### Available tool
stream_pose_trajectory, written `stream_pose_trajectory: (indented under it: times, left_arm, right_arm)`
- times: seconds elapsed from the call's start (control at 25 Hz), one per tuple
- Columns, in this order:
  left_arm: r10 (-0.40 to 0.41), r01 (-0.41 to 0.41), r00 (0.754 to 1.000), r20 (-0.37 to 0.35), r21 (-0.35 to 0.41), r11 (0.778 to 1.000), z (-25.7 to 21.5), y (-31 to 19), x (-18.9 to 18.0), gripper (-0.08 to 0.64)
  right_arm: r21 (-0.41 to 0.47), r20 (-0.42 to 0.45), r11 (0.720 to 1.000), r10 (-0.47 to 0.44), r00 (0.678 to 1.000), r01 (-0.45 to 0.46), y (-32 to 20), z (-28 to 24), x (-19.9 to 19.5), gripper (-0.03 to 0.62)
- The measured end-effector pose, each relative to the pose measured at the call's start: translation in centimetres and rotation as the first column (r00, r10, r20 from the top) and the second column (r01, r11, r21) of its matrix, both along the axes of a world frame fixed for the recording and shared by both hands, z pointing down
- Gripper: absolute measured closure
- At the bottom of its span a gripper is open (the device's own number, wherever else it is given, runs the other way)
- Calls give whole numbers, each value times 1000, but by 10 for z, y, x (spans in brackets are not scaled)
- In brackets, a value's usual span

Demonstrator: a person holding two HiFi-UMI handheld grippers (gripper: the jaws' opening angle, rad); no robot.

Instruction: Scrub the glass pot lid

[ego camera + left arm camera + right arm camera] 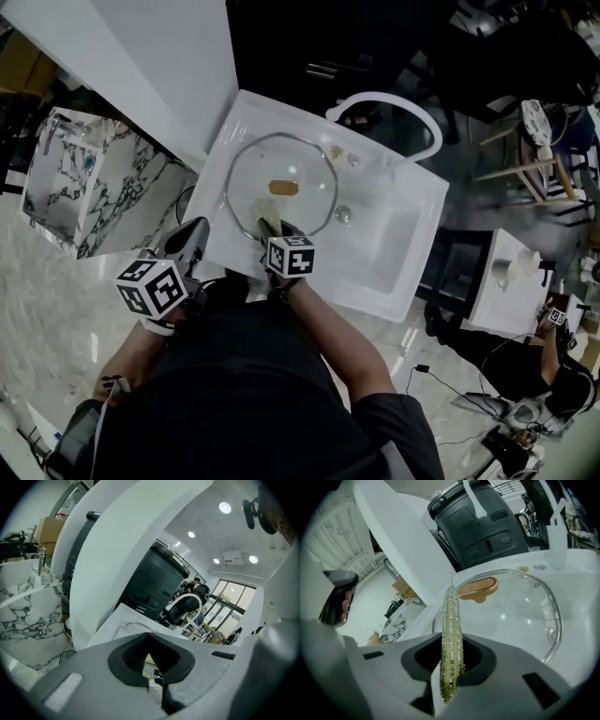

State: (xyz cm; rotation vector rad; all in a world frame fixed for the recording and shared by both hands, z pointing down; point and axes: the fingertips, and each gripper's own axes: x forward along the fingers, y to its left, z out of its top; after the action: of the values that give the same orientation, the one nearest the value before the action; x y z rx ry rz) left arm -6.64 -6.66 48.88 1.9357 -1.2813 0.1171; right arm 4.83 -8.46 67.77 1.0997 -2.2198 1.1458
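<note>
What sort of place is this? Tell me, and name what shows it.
Probably a mock kitchen station in an open lab or office, not a home: a white sink with a faucet and a glass lid in it, standing on a glossy floor with loose cables.

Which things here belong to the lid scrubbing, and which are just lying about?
In use: glass pot lid, sparkly green sponge in the right gripper, white sink.
Lying about: left gripper, shut and empty; white faucet; marble-patterned box; black appliance.
</note>
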Motion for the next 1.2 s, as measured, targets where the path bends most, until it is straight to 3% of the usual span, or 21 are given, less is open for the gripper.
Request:
stream_pose_trajectory:
  times: [0.28,0.68,1.2]
  left_arm:
    - [79,-79,997,7,4,997,-5,-11,33,560]
    - [159,-159,987,-3,11,987,-7,-21,69,560]
    - [167,-167,986,-18,2,986,-2,-25,80,560]
  right_arm:
    - [23,-7,999,31,999,-31,6,-1,31,526]
    - [26,-20,989,149,989,-149,10,2,84,526]
    - [11,-58,964,266,962,-266,12,10,141,526]
